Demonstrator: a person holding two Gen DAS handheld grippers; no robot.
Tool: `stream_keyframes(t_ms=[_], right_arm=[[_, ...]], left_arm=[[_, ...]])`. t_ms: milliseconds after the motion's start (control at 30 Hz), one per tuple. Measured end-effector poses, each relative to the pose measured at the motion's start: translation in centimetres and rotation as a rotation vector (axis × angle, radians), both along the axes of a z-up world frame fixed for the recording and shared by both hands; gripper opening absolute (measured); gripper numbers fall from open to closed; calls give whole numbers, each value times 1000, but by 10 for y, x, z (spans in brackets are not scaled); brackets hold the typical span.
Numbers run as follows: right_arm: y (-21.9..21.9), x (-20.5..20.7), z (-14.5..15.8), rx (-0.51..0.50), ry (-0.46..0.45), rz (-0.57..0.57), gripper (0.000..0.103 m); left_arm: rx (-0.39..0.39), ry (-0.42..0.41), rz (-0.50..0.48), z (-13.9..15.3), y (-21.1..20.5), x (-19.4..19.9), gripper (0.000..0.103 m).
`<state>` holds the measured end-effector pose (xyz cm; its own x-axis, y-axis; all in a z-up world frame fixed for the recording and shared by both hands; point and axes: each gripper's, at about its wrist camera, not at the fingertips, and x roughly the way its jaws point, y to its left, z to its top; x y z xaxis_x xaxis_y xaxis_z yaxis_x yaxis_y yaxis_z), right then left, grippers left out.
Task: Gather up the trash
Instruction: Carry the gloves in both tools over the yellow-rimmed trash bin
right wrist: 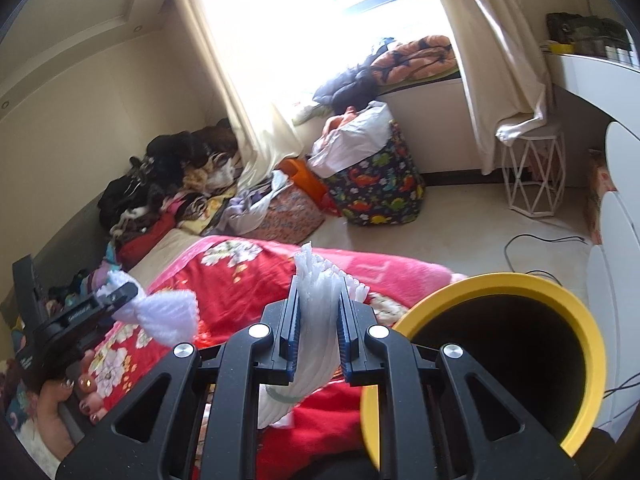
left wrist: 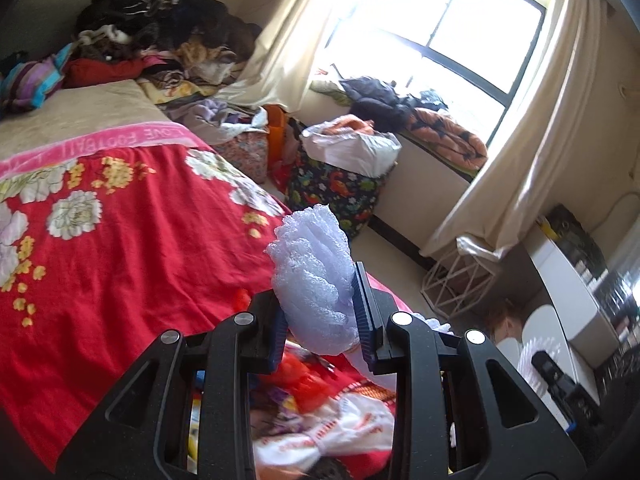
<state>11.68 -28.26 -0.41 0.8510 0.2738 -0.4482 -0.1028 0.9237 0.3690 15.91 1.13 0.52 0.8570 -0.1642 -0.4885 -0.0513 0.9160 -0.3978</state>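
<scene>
White foam netting (left wrist: 312,280) is sitting clenched between the blue pads of the left gripper (left wrist: 320,312), its puffy end sticking up and forward past the fingertips. The right wrist view is showing what the left one is not: a yellow-rimmed bin (right wrist: 500,360) with a dark inside, lying just right of the right gripper (right wrist: 318,332), mouth facing the camera. That view is also catching the left gripper (right wrist: 116,300) from the side, with its foam netting (right wrist: 168,316) bulging out toward the right.

The right gripper is squeezing a pleated white foam sleeve (right wrist: 316,320); its long axis is running along the fingers, frayed end pointing up and away.

Both tools are hanging over a bed with a red floral blanket (left wrist: 120,240). Beyond it, clothes (left wrist: 160,28) are heaping against the wall, a dinosaur-print bag (right wrist: 380,188) is standing on the pale floor under the bright window (left wrist: 460,20), and a white wire stool (right wrist: 532,176) is standing by the curtain (right wrist: 492,60).
</scene>
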Motion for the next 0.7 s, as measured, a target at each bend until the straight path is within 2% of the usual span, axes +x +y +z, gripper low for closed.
stream_keyframes(t_ms=[300, 700], right_arm=[[-43, -6, -8, 11, -3, -106, 15], [-84, -11, -19, 12, 4, -211, 15]], left_arm=[[57, -12, -87, 0, -53, -6, 23], [123, -16, -178, -5, -98, -4, 23]])
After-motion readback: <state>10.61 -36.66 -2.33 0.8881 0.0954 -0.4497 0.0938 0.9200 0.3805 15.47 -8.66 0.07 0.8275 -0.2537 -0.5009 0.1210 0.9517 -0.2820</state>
